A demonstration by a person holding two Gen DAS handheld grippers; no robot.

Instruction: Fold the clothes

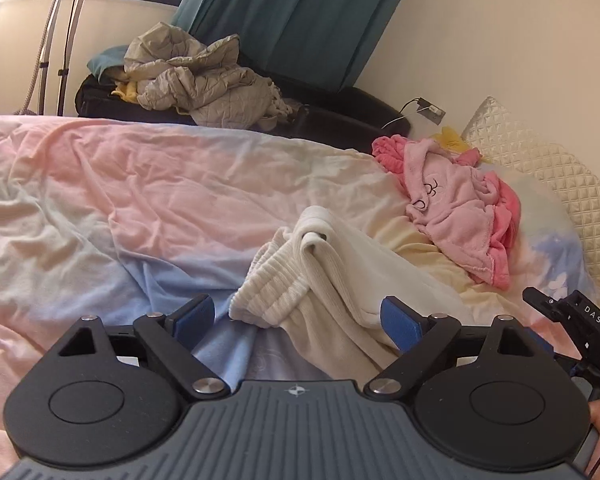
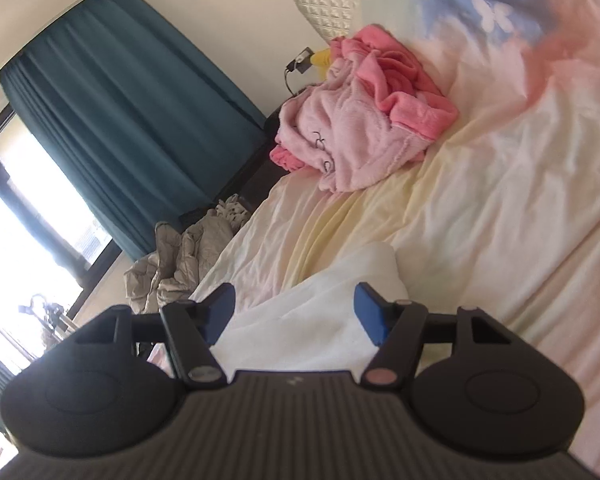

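Both grippers, left (image 1: 298,320) and right (image 2: 296,312), are gaping wide, gripping nothing, over the white garment (image 1: 320,276) lying near on the pastel bedsheet (image 1: 120,184). Farther right, pink clothes (image 1: 456,204) are lying; a teal curtain (image 1: 300,12) is hanging beyond.

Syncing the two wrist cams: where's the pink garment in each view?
Left wrist: pink garment lies right of centre on the bed, beyond the white garment.
Right wrist: pink garment sits upper centre, at the bed's far edge.
Shared landmark: teal curtain, behind the bed in both.
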